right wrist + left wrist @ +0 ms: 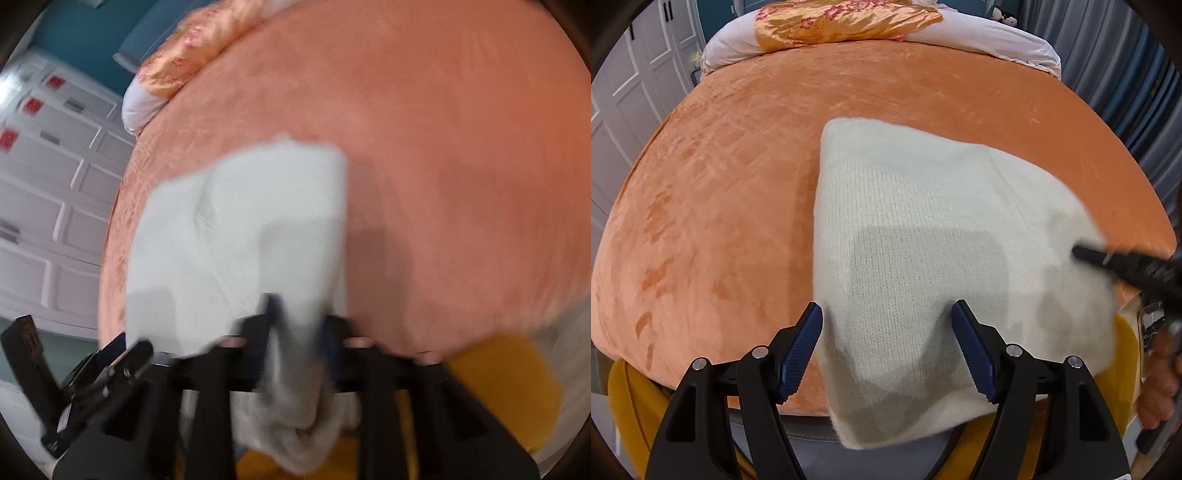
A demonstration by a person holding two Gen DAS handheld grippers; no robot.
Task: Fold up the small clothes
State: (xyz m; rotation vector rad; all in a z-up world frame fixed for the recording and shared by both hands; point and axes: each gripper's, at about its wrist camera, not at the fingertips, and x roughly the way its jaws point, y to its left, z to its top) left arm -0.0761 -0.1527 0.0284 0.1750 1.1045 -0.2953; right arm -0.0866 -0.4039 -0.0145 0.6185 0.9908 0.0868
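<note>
A cream knitted garment (923, 236) lies folded on the orange bed cover (731, 177), its near end hanging over the bed's front edge. My left gripper (886, 347) is open, its blue-padded fingers (798, 354) spread on either side of the garment's near part, holding nothing. My right gripper (295, 332) is shut on the garment's (236, 221) near edge, with cloth bunched between its jaws. That view is blurred by motion. The right gripper also shows at the right edge of the left wrist view (1126, 266).
A floral orange pillow (842, 22) and white bedding (997, 37) lie at the bed's far end. White cabinet doors (48, 206) stand to the left. A yellow seat (502, 384) sits below the bed's near edge. The left gripper's body shows at lower left (74, 376).
</note>
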